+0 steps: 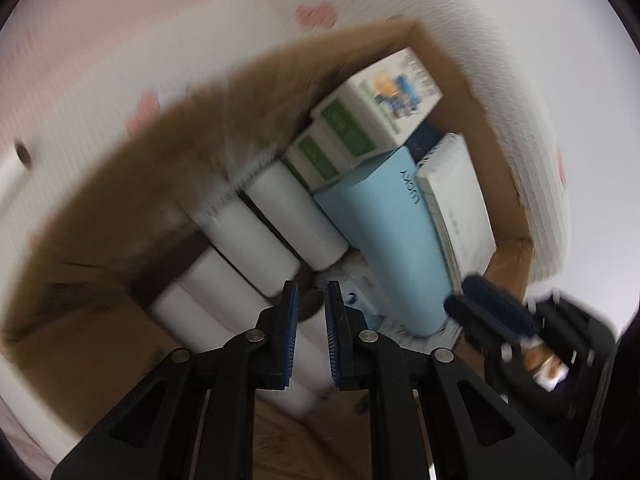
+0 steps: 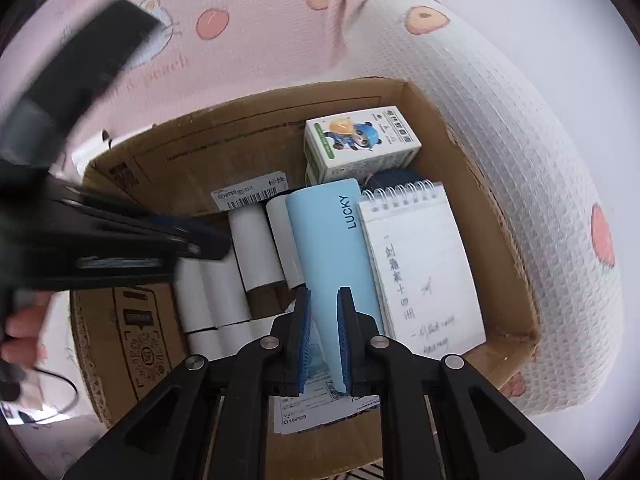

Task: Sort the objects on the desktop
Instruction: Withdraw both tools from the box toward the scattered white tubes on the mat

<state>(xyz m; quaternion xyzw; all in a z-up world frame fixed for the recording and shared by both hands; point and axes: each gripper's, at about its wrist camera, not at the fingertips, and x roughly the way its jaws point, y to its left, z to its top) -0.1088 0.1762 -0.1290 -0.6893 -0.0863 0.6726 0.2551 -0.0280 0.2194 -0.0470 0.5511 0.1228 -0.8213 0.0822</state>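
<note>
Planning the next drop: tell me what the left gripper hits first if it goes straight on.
Probably the white paper rolls in the cardboard box: the left gripper points down at them. Blur leaves depth unclear.

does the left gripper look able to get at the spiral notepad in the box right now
Probably not directly: the left gripper hangs over the white rolls, and the blue case and the right gripper sit between it and the notepad.

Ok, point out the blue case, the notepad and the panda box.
blue case (image 2: 328, 240), right wrist view, its flat face.
notepad (image 2: 424, 276), right wrist view, the written page.
panda box (image 2: 360, 136), right wrist view, its printed top.
</note>
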